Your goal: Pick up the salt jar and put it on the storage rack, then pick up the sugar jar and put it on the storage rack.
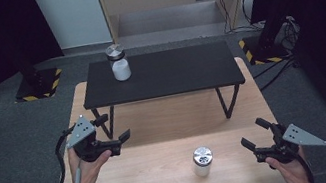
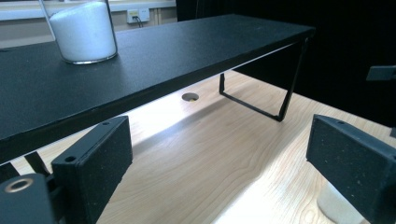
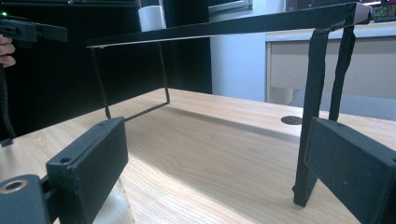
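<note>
The right claw (image 1: 256, 142) and the left claw (image 1: 115, 128) both hang with jaws wide apart and nothing in them, over the big wooden table (image 1: 166, 177) in front of the black shelf (image 1: 163, 73). I think the grabbing has not begun. Next, a claw must go to the small jar (image 1: 202, 161) standing between them and squeeze its sides; another jar (image 1: 118, 63) sits up on the shelf.

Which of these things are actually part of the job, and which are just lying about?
In the job, likely:
- metal-lidded white shaker jar on the wooden table, between both open grippers
- left gripper
- right gripper

Just there, for now:
- second white-filled jar
- black raised shelf
</note>
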A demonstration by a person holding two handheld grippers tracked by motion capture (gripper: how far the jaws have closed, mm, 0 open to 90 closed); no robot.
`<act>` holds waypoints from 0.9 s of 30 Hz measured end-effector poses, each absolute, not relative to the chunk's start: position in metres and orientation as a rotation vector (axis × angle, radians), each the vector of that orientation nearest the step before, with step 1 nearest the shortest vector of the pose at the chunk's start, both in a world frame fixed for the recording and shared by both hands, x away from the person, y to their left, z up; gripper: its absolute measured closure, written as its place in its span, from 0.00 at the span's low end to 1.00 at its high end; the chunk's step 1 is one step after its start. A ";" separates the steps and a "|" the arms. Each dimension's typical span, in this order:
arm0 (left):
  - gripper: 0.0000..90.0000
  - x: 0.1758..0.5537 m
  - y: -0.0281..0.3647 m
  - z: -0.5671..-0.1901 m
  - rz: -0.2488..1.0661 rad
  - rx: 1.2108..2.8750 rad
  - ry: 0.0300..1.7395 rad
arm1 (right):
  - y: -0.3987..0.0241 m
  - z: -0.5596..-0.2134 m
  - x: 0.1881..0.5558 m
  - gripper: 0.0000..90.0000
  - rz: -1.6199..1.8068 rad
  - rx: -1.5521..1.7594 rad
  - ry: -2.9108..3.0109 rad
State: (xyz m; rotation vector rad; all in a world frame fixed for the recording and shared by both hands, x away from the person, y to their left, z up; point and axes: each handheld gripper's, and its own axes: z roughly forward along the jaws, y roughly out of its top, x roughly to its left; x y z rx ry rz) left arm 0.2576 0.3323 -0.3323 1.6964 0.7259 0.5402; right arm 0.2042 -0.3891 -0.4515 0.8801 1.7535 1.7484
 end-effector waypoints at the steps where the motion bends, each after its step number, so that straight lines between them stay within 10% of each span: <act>1: 0.07 0.257 0.332 -0.332 0.543 1.696 0.725 | -0.389 -0.452 0.204 0.07 1.748 0.880 1.753; 27: 0.07 0.255 0.338 -0.332 0.541 1.682 0.724 | -0.388 -0.447 0.209 0.06 1.748 0.823 1.792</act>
